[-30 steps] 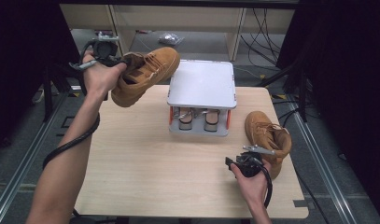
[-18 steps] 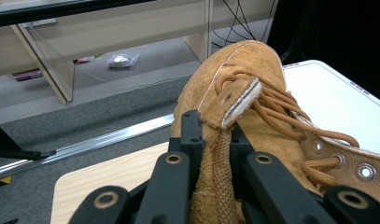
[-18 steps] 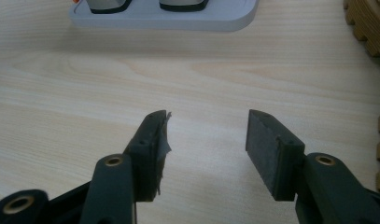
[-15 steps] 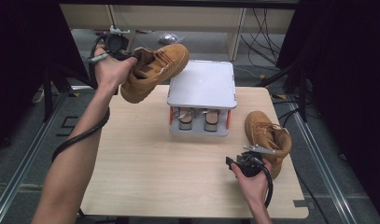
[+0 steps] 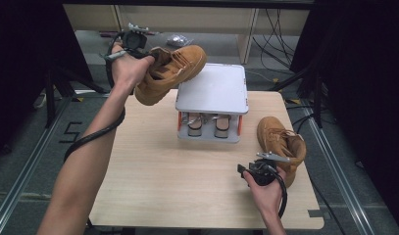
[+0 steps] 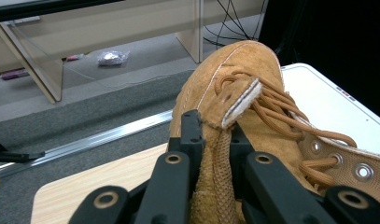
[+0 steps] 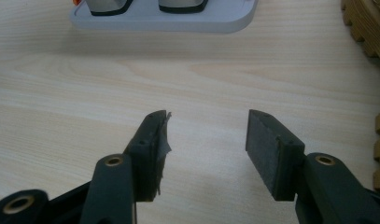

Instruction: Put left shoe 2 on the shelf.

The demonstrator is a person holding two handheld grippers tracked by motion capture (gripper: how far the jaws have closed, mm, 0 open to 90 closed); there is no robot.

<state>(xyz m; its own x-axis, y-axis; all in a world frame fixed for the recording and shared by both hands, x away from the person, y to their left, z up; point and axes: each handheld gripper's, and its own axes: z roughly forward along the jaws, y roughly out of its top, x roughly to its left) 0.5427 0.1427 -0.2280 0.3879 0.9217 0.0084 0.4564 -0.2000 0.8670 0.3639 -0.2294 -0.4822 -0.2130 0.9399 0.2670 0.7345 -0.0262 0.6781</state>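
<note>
One tan suede boot [image 5: 170,73] is off the desk [image 5: 153,171], held in the air at the upper left of the high view, its toe reaching over the corner of the grey rack [image 5: 212,90]. The left gripper [image 5: 138,49] is clamped on the boot's heel tab; in the left gripper view the black jaws pinch that woven strip [image 6: 218,158] with the laces [image 6: 281,112] and metal eyelets running off to the right. The second boot [image 5: 280,144] lies on the desk at the right of the high view, just beside the right gripper [image 5: 273,157], whose jaws stand apart with nothing between them, bare wood showing past the dark pads [image 7: 264,144].

By my reading, the work is about half underway: one boot lifted and likely headed for the rack, the other not yet picked up.

The boots are soft napped suede with a ridged sole; the rack has a flat, smooth, rounded-corner top over two moulded holders [image 5: 207,125]. The desk is pale wood grain.
</note>
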